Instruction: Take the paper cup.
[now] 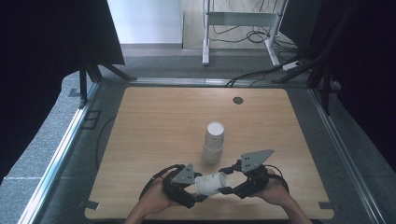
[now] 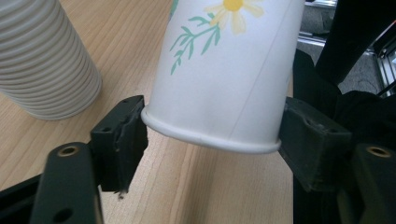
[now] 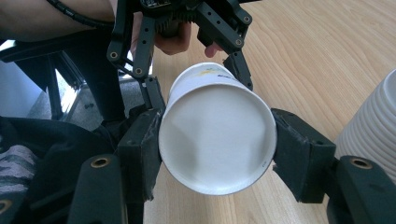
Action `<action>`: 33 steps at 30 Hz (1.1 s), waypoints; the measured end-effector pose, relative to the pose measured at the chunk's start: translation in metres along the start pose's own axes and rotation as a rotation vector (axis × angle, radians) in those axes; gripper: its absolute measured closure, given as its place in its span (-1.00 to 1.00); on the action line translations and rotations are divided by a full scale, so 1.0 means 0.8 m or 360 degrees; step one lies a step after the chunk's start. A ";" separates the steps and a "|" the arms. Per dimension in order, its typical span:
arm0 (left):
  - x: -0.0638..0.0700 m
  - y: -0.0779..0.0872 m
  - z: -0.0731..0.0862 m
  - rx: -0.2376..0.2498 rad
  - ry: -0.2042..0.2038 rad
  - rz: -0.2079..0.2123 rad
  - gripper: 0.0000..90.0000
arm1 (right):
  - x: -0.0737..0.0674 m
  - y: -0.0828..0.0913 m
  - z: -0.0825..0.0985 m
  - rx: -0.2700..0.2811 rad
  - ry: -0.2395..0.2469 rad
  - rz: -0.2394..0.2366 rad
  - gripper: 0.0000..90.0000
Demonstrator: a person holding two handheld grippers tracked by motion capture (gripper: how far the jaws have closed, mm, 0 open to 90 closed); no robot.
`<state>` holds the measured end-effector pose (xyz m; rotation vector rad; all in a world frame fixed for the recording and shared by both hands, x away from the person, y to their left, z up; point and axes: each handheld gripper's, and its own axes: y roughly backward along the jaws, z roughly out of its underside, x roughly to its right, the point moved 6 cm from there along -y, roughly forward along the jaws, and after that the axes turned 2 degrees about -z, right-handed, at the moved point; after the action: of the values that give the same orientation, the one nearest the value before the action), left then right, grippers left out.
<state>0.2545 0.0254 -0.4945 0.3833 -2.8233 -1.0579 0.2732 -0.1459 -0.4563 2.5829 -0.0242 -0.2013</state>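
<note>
Both hand-held grippers pinch one paper cup [image 1: 211,183], left [image 1: 195,190] at its rim, right [image 1: 227,183] at its base; pull apart gently, avoid crushing, stack [image 1: 214,142] at twelve o'clock.

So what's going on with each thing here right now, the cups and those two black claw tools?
Paper cup: on its side above the table, held between the two tools.
Stack of cups: upside down, standing on the table, untouched.
Left gripper: jaws around the cup's rim end, touching it on both sides.
Right gripper: jaws clamped on the cup's closed bottom end.
</note>
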 end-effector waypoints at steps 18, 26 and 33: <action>0.005 -0.018 -0.002 -0.0021 0.0031 0.0046 -0.67 | -0.002 -0.004 -0.002 0.0003 -0.0006 -0.0022 -0.17; 0.003 -0.013 -0.002 -0.0028 -0.0014 0.0018 -0.39 | -0.001 -0.003 -0.001 0.0006 -0.0011 -0.0027 -0.16; 0.003 -0.012 -0.001 -0.0043 -0.0026 0.0017 -0.25 | -0.001 -0.004 0.000 -0.0006 -0.0020 -0.0036 -0.16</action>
<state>0.2542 0.0172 -0.4999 0.3587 -2.8191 -1.1007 0.2725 -0.1435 -0.4580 2.5791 0.0009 -0.2261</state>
